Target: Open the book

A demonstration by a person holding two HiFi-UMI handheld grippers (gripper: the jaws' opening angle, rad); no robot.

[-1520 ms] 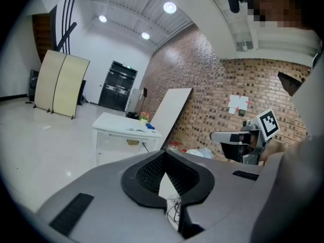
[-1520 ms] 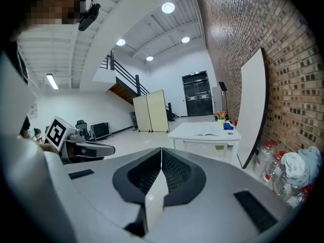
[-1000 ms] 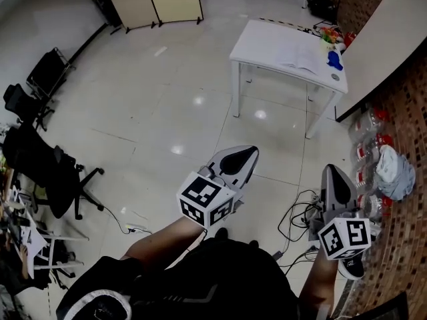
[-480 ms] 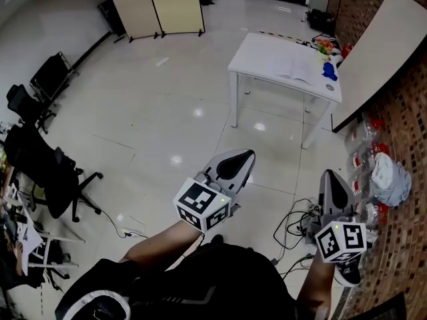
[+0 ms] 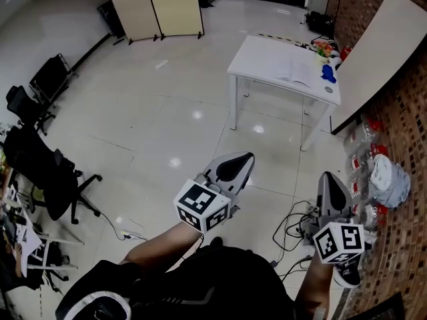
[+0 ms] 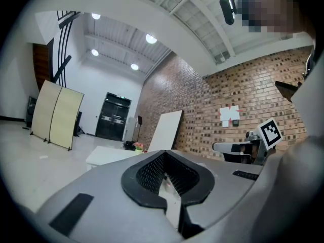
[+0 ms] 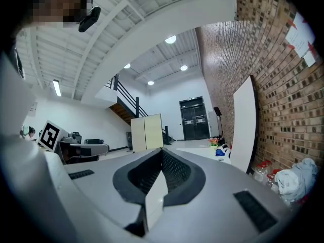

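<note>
We see a glossy tiled floor [image 5: 153, 112], a smooth white bench [image 5: 260, 49], a paper book [image 5: 297, 73] on it, a rough brick wall [image 5: 412, 112], and matt grey plastic on the left tool [image 5: 248, 157] and right tool [image 5: 328, 177].

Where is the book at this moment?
In the head view, the book lies on the white table at the upper right, just left of a blue object.

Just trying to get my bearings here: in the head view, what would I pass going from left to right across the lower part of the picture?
black office chair → left claw → right claw → white bag
</note>
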